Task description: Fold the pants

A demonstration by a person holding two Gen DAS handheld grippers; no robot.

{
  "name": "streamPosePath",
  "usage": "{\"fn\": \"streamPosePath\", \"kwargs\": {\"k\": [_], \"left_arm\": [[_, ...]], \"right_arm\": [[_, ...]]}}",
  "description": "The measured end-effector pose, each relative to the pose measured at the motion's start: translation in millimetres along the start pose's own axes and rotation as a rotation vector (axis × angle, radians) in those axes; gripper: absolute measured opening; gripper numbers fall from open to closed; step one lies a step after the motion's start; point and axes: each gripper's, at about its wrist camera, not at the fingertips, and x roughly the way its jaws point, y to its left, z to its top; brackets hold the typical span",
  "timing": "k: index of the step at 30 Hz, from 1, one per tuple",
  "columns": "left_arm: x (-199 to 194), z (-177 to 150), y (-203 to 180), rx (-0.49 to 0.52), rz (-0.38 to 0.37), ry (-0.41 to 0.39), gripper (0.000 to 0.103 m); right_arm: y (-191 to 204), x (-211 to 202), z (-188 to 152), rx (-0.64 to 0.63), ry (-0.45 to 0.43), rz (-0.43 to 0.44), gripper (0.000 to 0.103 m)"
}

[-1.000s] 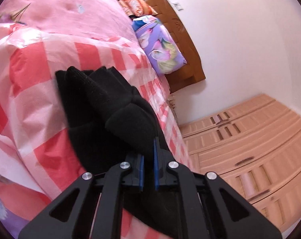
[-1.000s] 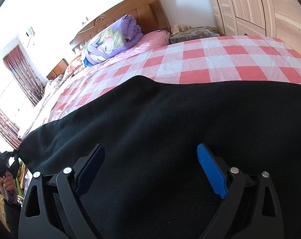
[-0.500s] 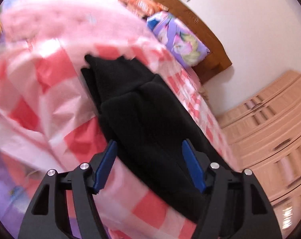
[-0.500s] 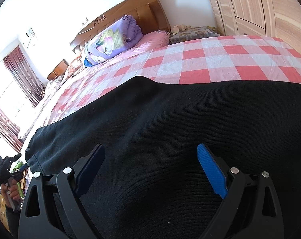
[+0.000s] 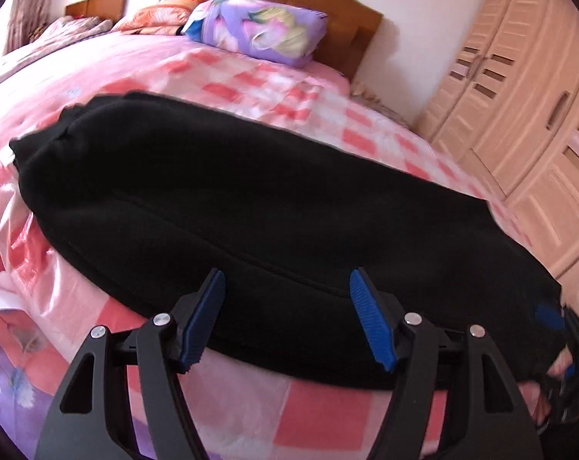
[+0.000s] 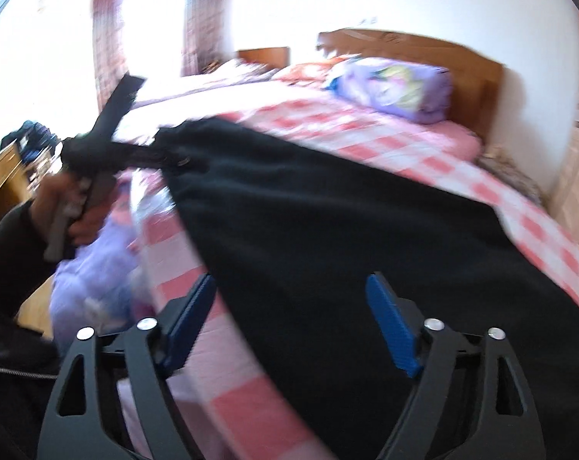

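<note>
Showing only rightward — apparently a hand (image 6: 73, 207) beside pants (image 6: 328, 230).

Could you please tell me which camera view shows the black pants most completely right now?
The left wrist view shows it best: the black pants lie stretched across the checkered bedspread with both ends visible and fairly sharp. The right wrist view is motion-blurred, and its near end of the pants runs out of frame at the bottom right.

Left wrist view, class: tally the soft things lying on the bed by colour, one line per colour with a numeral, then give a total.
Black: 1, the pants spread across the checked bedspread
Purple floral: 1, the folded quilt by the headboard
Orange: 1, the pillow beside the quilt
Total: 3
</note>
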Motion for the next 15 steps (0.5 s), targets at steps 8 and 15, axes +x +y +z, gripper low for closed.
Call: {"fn": "streamPosePath", "kwargs": {"k": [8,15], "left_arm": [[-4,-9,-2,0.028,-0.004,0.026,0.071],[-2,-9,-8,0.038,0.014,0.039,0.078]], "right_arm": [[24,24,-21,-0.148,0.092,-0.033,0.060],[17,17,-16,-0.154,0.064,-0.046,0.018]]}}
